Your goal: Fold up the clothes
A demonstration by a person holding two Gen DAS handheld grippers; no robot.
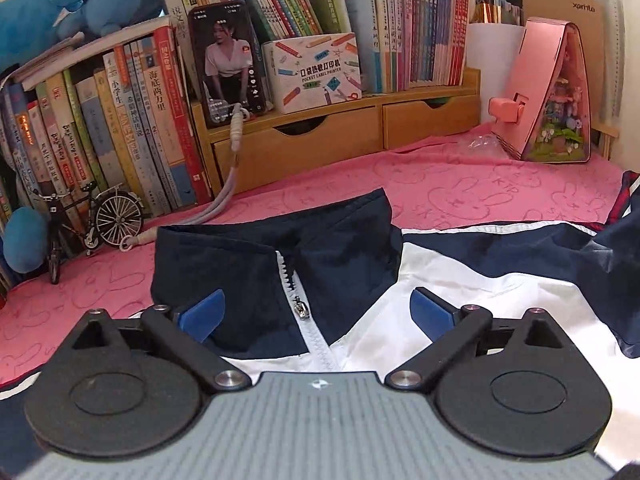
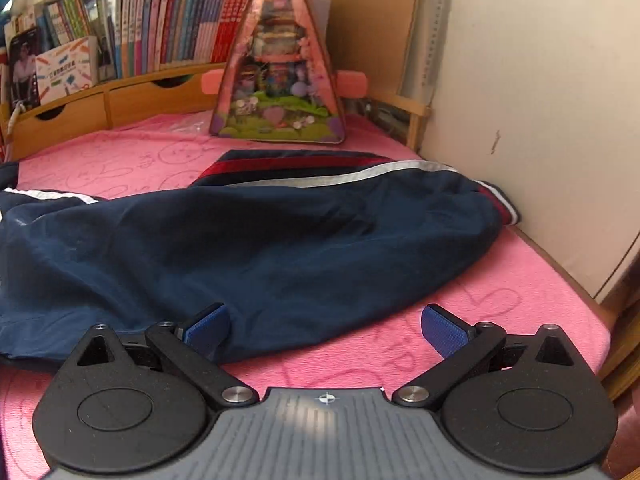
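On the pink blanket (image 1: 460,184), left wrist view first: the left gripper (image 1: 316,312) is hovering over the collar end of the navy-and-white jacket (image 1: 460,280), jaws spread wide, nothing sitting between the blue pads (image 1: 204,312). The zipper (image 1: 298,304) is running straight up the gap between the fingers, so this claw is lining up almost on the garment's centreline, collar (image 1: 280,236) lying just ahead of it. The jacket body is spreading off to the right of frame, toward the other hand. A bookshelf (image 1: 296,136), phone (image 1: 228,60) and toy bicycle (image 1: 96,224) are standing behind, apart from the cloth.

Right wrist view: the right gripper (image 2: 324,328) is also standing released, pads empty. One pad is sitting over the near hem of the navy sleeve (image 2: 260,240), the other over bare pink blanket. The sleeve's long axis is running left to right across the frame, its striped cuff (image 2: 496,204) ending near the wall board (image 2: 520,120). A pink triangular toy house (image 2: 280,80) is sitting behind it, not touching.

My read: sleeve fold is coming next, and the right hand is the nearer one. It needs to go forward and right to reach the cuff, then carry it back along that axis toward the zipper line.
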